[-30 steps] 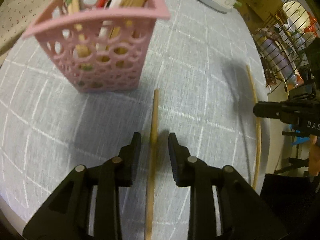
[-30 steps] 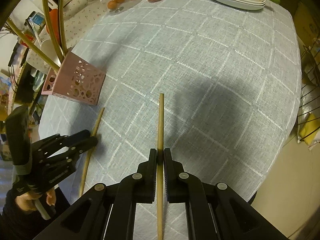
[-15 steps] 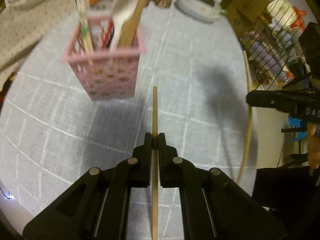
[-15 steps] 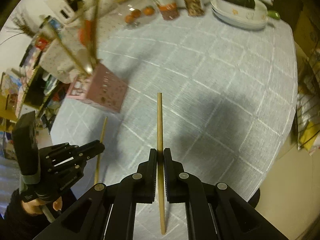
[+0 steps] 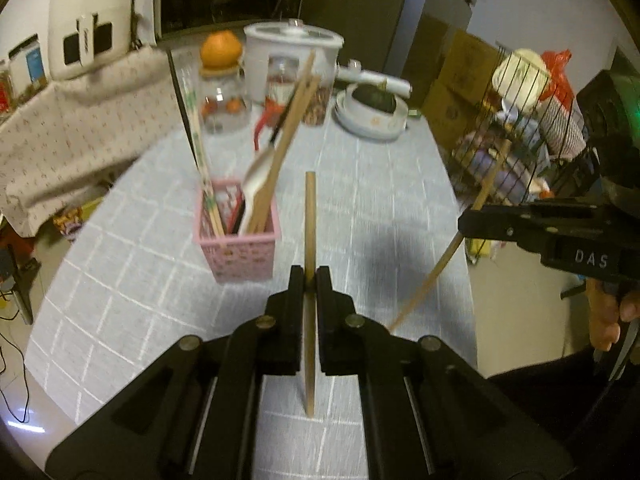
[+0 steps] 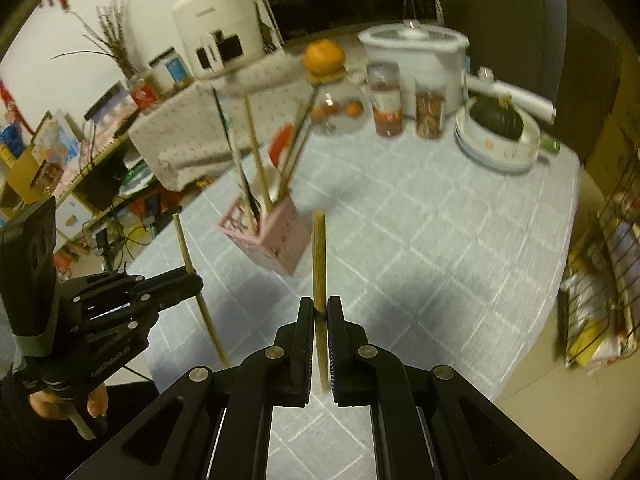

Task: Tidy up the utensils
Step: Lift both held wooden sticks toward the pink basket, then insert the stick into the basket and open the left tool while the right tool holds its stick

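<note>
A pink perforated utensil basket stands on the grey checked tablecloth and holds several chopsticks and spoons; it also shows in the right wrist view. My left gripper is shut on a wooden chopstick, held lifted above the table, right of the basket. My right gripper is shut on another wooden chopstick, also lifted, in front of the basket. Each gripper shows in the other's view: the right gripper with its chopstick, and the left gripper with its chopstick.
At the table's far end stand a white pot, glass jars and a stack of bowls holding a dark squash. A wire rack stands off the table's right side. A cloth-covered shelf lies to the left.
The left gripper closed on its chopstick. Both grippers then lifted their chopsticks off the table and tilted up, so the basket and far end of the table came into view.
</note>
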A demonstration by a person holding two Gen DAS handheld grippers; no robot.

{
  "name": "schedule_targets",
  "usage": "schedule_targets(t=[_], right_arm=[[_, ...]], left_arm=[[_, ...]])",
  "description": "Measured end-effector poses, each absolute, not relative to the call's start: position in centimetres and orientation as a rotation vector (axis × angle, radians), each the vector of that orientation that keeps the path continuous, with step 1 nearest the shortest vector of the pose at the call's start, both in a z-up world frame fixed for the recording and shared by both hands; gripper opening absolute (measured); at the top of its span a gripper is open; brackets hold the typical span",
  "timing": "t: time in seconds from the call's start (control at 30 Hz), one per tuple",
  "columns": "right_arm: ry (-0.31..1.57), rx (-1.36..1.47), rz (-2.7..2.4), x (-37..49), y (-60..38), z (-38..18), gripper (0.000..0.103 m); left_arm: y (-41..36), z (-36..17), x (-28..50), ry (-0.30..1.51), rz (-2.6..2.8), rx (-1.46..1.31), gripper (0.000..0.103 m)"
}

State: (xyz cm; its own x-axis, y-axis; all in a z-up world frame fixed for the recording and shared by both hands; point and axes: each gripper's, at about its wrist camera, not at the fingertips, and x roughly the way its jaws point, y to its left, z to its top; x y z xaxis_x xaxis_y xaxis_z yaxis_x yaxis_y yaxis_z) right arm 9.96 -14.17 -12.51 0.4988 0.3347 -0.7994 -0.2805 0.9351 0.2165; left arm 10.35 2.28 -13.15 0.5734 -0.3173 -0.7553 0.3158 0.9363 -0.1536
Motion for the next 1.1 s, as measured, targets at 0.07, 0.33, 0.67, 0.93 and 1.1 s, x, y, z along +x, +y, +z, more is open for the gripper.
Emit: schedule_targets(t=[0.07, 0.33, 0.67, 0.93, 1.1], right_arm=[[0.949, 0.054, 0.379, 9.8, -13.9, -11.6, 0.007], [0.850, 0.065, 0.412, 9.9, -12.7, -8.1, 0.006], [0.785, 0.107, 0.416, 10.3, -12.8, -5.9, 0.006], [0.795, 0.120, 0.416, 10.7, -12.5, -6.2, 0.006], [0.801, 0.120, 0.419, 10.7, -12.4, -6.4, 0.007]], left_arm=[[1.8, -12.6, 10.5, 0.859, -0.371, -0.008, 0.007], [2.7, -8.6, 10.2, 0.722, -0.345, -0.048, 0.007], [5.6, -4.6, 9.7, 0.498, -0.241, -0.108, 0.007], [6.0, -4.1, 11.6, 0.403, -0.178, -0.136, 0.007], [5.6, -4.9, 13.1, 0.405, -0.153, -0.137, 0.007]])
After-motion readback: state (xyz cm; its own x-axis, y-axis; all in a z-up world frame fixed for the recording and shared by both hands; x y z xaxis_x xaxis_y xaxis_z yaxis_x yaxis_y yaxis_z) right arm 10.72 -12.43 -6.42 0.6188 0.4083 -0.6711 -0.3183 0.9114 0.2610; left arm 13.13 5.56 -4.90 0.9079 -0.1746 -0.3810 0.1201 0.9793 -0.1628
